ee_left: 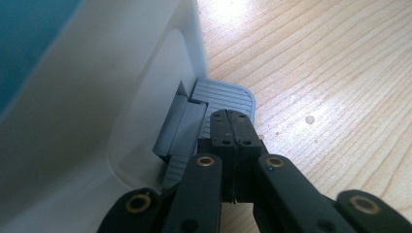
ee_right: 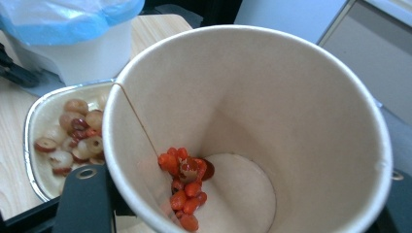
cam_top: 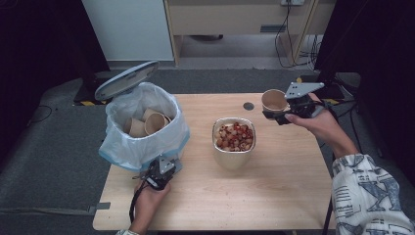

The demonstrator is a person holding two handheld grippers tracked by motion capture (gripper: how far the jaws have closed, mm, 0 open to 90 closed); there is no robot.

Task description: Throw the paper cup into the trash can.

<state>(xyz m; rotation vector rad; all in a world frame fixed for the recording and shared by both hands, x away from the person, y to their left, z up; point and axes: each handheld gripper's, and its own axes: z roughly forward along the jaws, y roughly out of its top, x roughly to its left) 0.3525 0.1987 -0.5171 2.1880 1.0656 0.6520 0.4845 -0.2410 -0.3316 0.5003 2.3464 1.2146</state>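
Paper cup (cam_top: 273, 101) clamped by its wall in right gripper (cam_top: 283, 115), held above far right part of table (cam_top: 274, 186), tilted with mouth toward foil tray (cam_top: 234, 137); a few red berries (ee_right: 184, 187) clinging low inside. Tray down and to the left of cup, just beside; bin (cam_top: 143, 125) beyond it at table's left edge, lid up, used cups inside, so cup's open end already facing its likely targets. Left gripper (ee_left: 232, 127) fully closed, empty, tips pressing on bin's grey pedal (ee_left: 224, 97); right hand the one nearer the tray.
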